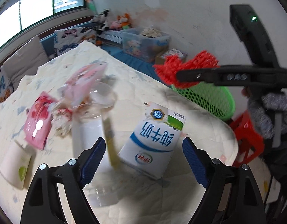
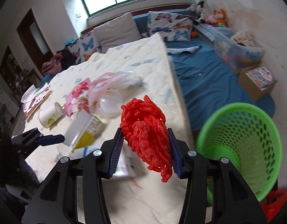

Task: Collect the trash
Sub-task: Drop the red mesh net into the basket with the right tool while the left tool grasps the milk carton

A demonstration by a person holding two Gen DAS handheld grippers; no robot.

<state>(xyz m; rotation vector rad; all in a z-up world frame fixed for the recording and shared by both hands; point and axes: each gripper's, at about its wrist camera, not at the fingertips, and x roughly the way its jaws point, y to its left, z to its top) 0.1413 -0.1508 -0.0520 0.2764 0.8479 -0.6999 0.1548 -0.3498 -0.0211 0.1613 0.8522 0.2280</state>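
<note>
Cream quilted bedding covers the mattress (image 2: 143,59) that serves as the work surface, with blue bedding, butterfly pillows and soft toys behind it under a wide window. Off the mattress edge stands a green mesh basket (image 2: 238,141), and as far as its inside shows, it looks nearly bare, so my judgement is that collection has hardly begun. The right claw (image 2: 146,149) pinches a red foam net (image 2: 145,128) between its blue pads, held in the air over the mattress edge, just beside the basket rim but not yet above the opening. The left claw (image 1: 143,160) is spread wide and grips nothing; it hovers low over a milk carton (image 1: 152,140) lying flat, which sits between its fingers' line of reach. Left to gather: that carton, a clear plastic cup (image 1: 98,100) with a pale straw, a pink wrapper (image 1: 38,125), a pink-and-white plastic bag (image 1: 83,82) and a paper cup (image 1: 14,166) on its side. Some items are motion-blurred, so finer detail cannot be told.
</note>
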